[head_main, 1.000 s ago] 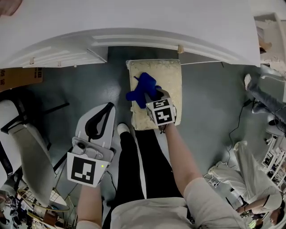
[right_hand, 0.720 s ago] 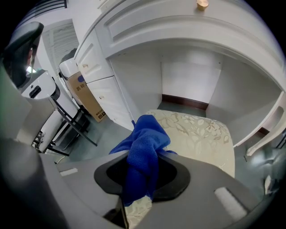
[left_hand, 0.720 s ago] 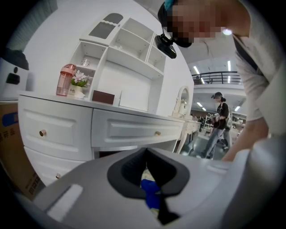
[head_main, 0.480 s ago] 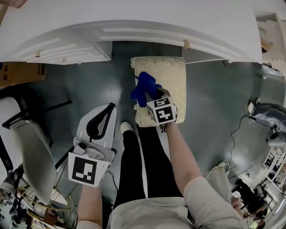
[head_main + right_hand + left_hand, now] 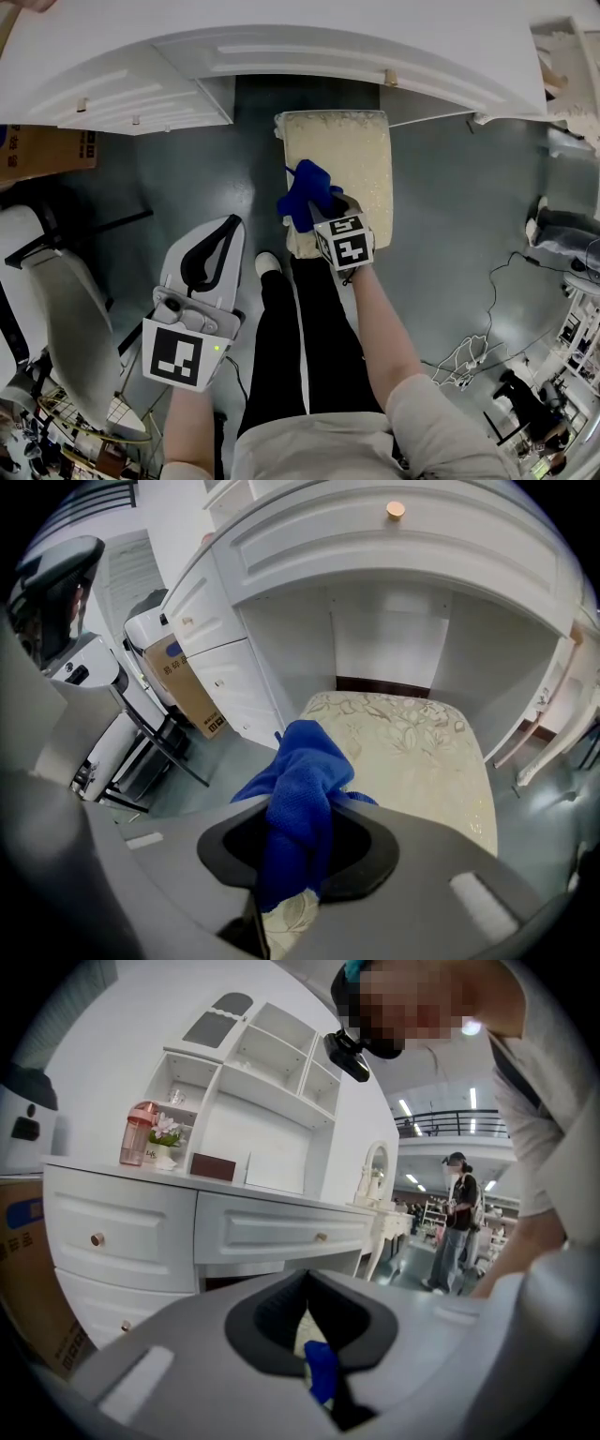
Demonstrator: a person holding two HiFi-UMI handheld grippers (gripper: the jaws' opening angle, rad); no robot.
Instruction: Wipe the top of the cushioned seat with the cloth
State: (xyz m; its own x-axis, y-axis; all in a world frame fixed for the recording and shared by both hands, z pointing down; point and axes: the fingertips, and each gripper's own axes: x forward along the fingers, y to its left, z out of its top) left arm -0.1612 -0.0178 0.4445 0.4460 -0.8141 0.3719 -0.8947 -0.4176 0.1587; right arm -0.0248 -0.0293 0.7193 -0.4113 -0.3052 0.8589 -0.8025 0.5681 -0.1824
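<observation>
The cream, flower-patterned cushioned seat (image 5: 352,155) stands on the floor, partly tucked under the white dressing table (image 5: 281,52). My right gripper (image 5: 319,211) is shut on a blue cloth (image 5: 305,190) over the seat's near left part. In the right gripper view the cloth (image 5: 302,799) bunches out of the jaws above the seat (image 5: 412,752). My left gripper (image 5: 214,248) hangs over the floor left of the seat, jaws closed together on nothing. Through its jaws in the left gripper view, a bit of the cloth (image 5: 321,1371) shows.
A drawer unit (image 5: 141,98) flanks the seat on the left. A cardboard box (image 5: 42,155) and a grey chair (image 5: 56,300) stand further left. Cables (image 5: 469,352) lie on the floor at the right. The person's leg (image 5: 281,356) stands just before the seat.
My right gripper with the cloth has drawn slightly toward the seat's near edge. The view has shifted so more of the seat shows. The left gripper has stayed put.
</observation>
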